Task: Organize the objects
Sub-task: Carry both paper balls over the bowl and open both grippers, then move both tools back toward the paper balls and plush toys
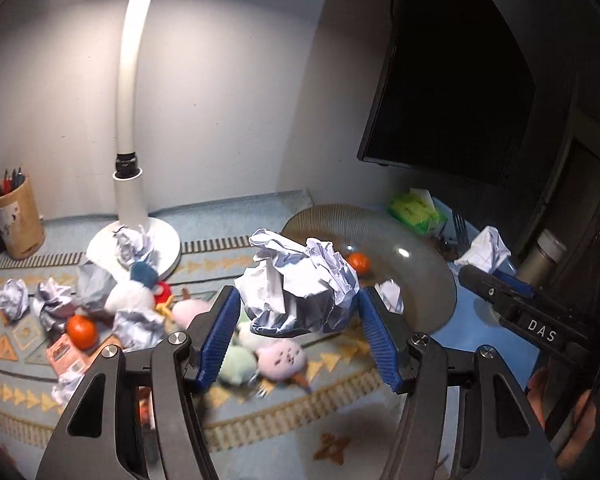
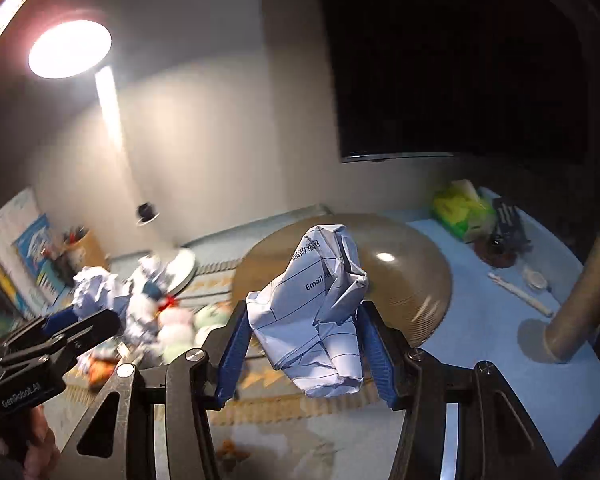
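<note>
Left gripper [image 1: 296,320]: fingers clamped on a paper ball [image 1: 300,292], lifted off the counter [image 1: 260,412].
Right gripper [image 2: 304,344]: fingers pinch a printed paper wad [image 2: 320,312].
Bowl [image 1: 420,280]: orange inside, seemingly.

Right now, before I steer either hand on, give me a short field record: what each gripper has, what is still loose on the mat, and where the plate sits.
left gripper: shut on a crumpled paper ball, lifted off the mat
right gripper: shut on a crumpled printed sheet, also lifted
plate: brown glass, right of the lamp base; one orange on it
loose on mat: several paper balls, another orange, soft toys
far left: pen holder
</note>
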A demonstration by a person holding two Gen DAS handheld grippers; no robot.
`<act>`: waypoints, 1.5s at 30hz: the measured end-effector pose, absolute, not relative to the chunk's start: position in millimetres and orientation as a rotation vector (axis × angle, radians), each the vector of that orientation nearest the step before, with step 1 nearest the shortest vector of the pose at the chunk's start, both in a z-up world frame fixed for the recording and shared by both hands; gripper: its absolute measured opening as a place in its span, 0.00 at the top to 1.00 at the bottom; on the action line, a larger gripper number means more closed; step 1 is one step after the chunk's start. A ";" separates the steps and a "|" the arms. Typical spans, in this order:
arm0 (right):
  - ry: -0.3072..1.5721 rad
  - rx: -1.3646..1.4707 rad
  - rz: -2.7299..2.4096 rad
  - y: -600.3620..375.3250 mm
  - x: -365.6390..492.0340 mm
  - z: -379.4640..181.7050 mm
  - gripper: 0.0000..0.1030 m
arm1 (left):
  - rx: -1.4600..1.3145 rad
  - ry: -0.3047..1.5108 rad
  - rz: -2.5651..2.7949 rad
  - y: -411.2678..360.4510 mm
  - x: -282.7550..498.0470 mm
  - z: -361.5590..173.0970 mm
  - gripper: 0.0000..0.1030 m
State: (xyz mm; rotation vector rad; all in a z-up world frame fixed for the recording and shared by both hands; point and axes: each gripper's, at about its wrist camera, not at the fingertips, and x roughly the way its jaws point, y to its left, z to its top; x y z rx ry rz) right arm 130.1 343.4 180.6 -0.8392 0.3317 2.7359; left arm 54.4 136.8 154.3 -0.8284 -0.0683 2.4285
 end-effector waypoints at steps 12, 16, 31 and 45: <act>0.336 -0.998 2.641 398.4 83.5 144.0 0.30 | -0.881 0.159 2.378 237.1 16.2 119.0 0.20; 0.372 -0.988 2.668 395.0 99.0 142.6 0.29 | -0.879 0.127 2.370 210.7 26.2 122.7 0.19; 0.383 -0.996 3.085 238.6 143.7 134.1 0.26 | -0.782 -0.167 2.813 -33.5 119.9 134.8 0.00; 0.102 -1.121 3.057 174.1 118.7 66.2 0.23 | -0.993 -0.151 2.901 -90.0 95.2 44.9 0.01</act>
